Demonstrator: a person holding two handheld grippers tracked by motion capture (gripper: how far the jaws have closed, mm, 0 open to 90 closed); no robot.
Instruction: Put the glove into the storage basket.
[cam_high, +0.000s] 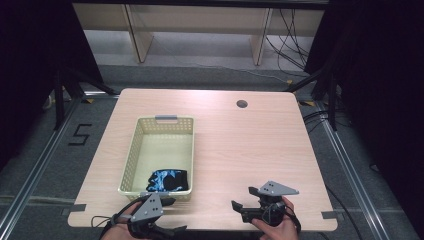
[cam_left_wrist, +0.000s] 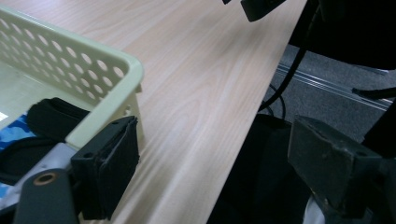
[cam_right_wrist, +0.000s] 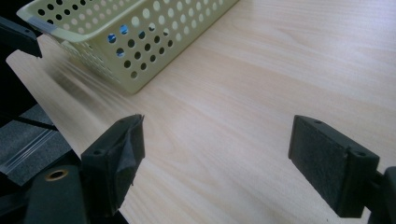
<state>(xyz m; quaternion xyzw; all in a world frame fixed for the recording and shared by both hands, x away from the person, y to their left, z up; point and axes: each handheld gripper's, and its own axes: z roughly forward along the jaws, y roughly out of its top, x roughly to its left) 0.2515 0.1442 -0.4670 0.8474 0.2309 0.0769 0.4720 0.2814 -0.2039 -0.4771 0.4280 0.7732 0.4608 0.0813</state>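
with both of my grippers empty at the near edge of the pale wooden table (cam_high: 240, 145), the blue-and-black folded cloth (cam_high: 167, 180) lies in the near end of the pale green perforated plastic basket (cam_high: 131, 155). my left gripper (cam_left_wrist: 210, 163) stands wide apart just beside the basket's corner; my right gripper (cam_right_wrist: 217, 158) is spread wide over bare wood. swinging the left one carelessly could knock the light basket askew.

Even overhead light falls on the pale wooden table (cam_high: 240, 145), bright against black surroundings at both sides. The pale green perforated plastic basket (cam_right_wrist: 140, 32) throws a soft, smeared shadow in the right gripper view. Close black jaws look slightly soft; everything's a little grainy.
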